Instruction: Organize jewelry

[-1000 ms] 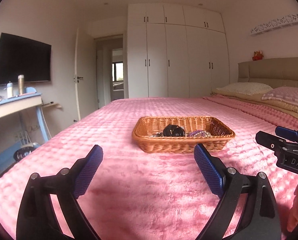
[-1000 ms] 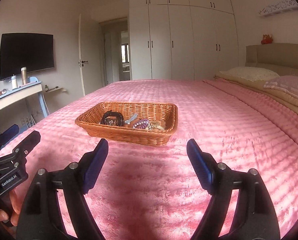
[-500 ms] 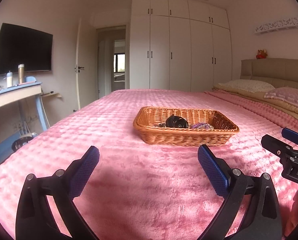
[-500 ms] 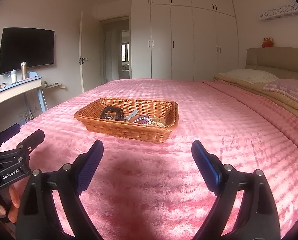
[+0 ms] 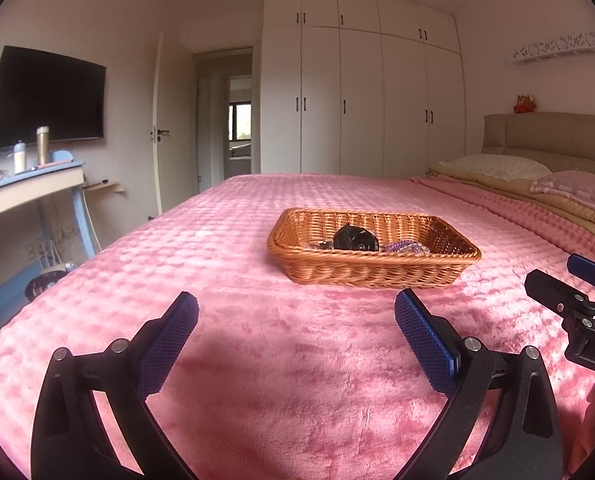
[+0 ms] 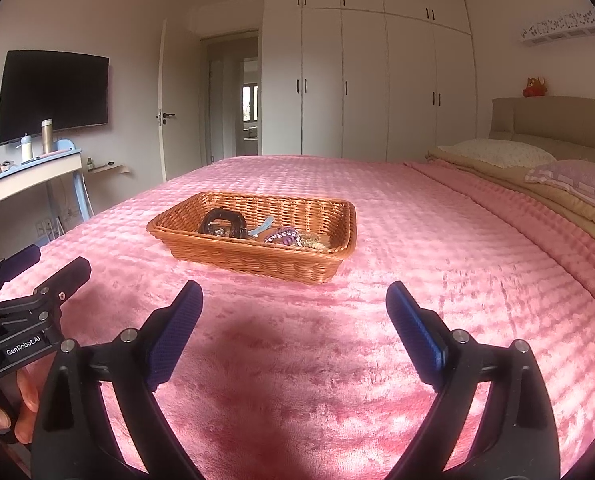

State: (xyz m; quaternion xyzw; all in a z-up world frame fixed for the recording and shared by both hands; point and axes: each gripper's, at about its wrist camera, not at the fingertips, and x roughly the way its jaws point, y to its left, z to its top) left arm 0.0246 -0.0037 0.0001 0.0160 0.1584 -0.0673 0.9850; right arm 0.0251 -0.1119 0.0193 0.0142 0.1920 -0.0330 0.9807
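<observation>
A woven wicker basket [image 5: 373, 272] [image 6: 257, 262] sits on the pink bedspread ahead of both grippers. Inside lie a black hair claw [image 5: 355, 238] [image 6: 223, 222], a purple beaded piece [image 5: 405, 246] [image 6: 283, 237], a light blue clip [image 6: 262, 227] and a gold chain [image 6: 317, 243]. My left gripper [image 5: 295, 312] is open and empty, low over the bedspread, short of the basket. My right gripper [image 6: 293, 302] is open and empty, also short of the basket. Each gripper shows at the edge of the other's view [image 5: 569, 300] [image 6: 37, 288].
The pink bedspread [image 5: 257, 340] fills the foreground. Pillows [image 5: 497, 166] and a headboard are at the right. A desk [image 5: 29, 188] with bottles and a wall TV [image 5: 45, 98] are at the left. White wardrobes [image 5: 361, 96] and an open door stand behind.
Both grippers tilted upward slightly, so the basket sits lower in the views. Both stay open and empty.
</observation>
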